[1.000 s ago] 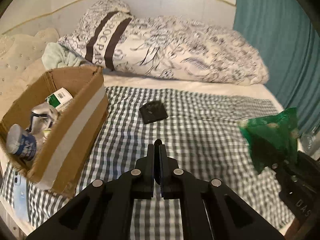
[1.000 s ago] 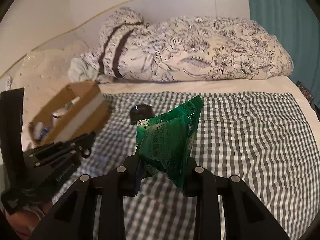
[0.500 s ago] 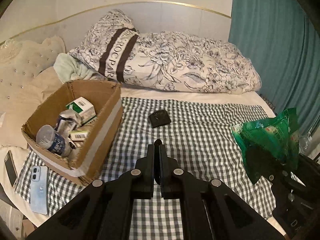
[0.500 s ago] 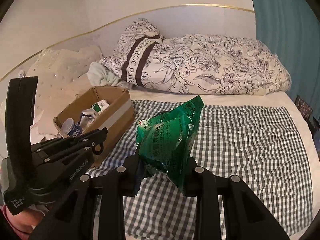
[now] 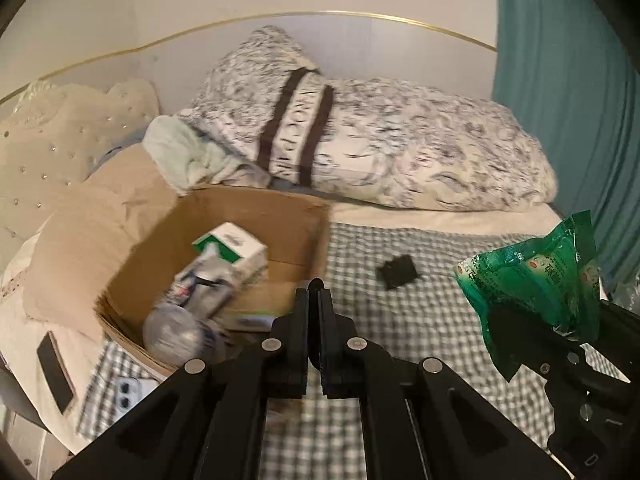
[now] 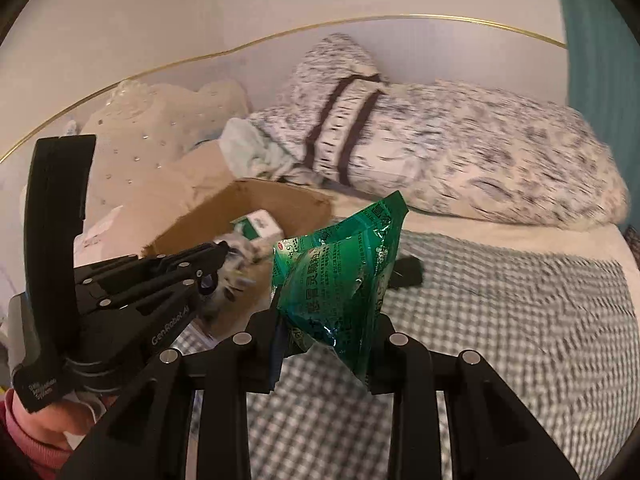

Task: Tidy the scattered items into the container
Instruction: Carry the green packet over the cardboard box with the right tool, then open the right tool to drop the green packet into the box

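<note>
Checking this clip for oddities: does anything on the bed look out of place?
Nothing damaged or spilled. A small black item lies loose on the checked cloth beside the cardboard box, and two phones lie outside it.

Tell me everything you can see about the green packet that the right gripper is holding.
The green packet is a crinkled, glossy plastic pouch, translucent green with white printed characters and small red marks. It looks sealed and puffy, tapering to a pointed top corner. The right gripper is shut on its lower part, holding it tilted in the air above the checked blanket, touching nothing else. The cardboard box sits behind and to its left.
</note>
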Demonstrator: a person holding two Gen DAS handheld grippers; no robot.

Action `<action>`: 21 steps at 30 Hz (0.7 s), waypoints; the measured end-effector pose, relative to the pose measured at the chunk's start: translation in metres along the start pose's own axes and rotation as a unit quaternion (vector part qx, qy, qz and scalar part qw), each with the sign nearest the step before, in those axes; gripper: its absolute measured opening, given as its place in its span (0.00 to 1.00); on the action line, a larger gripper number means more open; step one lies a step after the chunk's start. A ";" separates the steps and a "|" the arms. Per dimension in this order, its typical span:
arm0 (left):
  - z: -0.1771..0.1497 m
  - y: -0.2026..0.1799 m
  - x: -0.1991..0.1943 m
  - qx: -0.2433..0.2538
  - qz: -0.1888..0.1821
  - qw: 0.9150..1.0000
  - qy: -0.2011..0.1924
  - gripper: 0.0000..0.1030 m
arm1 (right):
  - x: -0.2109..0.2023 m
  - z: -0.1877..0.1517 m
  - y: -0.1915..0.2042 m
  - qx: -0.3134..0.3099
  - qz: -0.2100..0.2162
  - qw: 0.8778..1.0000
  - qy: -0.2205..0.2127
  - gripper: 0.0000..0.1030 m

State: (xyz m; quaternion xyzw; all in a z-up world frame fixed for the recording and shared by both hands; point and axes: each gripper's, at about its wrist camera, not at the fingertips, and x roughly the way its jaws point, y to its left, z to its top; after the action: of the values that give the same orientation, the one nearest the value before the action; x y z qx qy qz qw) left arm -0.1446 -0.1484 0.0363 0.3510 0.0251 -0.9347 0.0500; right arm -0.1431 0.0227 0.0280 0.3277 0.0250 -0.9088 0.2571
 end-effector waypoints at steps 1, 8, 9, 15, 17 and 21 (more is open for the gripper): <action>0.003 0.013 0.006 -0.002 0.010 1.000 0.001 0.03 | 0.011 0.006 0.008 -0.007 0.009 1.000 0.003 0.28; 0.002 0.074 0.048 -0.033 0.043 0.998 0.028 0.03 | 0.084 0.026 0.050 -0.032 0.042 0.998 0.028 0.28; 0.000 0.080 0.055 -0.038 0.043 0.998 0.033 0.03 | 0.096 0.028 0.054 -0.033 0.046 0.998 0.034 0.28; -0.011 0.095 0.079 -0.044 0.033 0.997 0.047 0.03 | 0.135 0.045 0.068 -0.027 0.060 0.998 0.022 0.28; -0.012 0.094 0.083 -0.042 0.028 0.998 0.045 0.06 | 0.145 0.051 0.070 -0.021 0.071 0.997 0.022 0.30; -0.009 0.084 0.077 -0.018 0.043 0.999 0.027 1.00 | 0.148 0.064 0.070 -0.001 0.070 0.998 0.001 0.67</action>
State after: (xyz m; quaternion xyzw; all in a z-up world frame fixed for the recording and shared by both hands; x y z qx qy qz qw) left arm -0.1865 -0.2367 -0.0221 0.3763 0.0277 -0.9211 0.0959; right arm -0.2434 -0.1182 -0.0038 0.3297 0.0032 -0.8881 0.3204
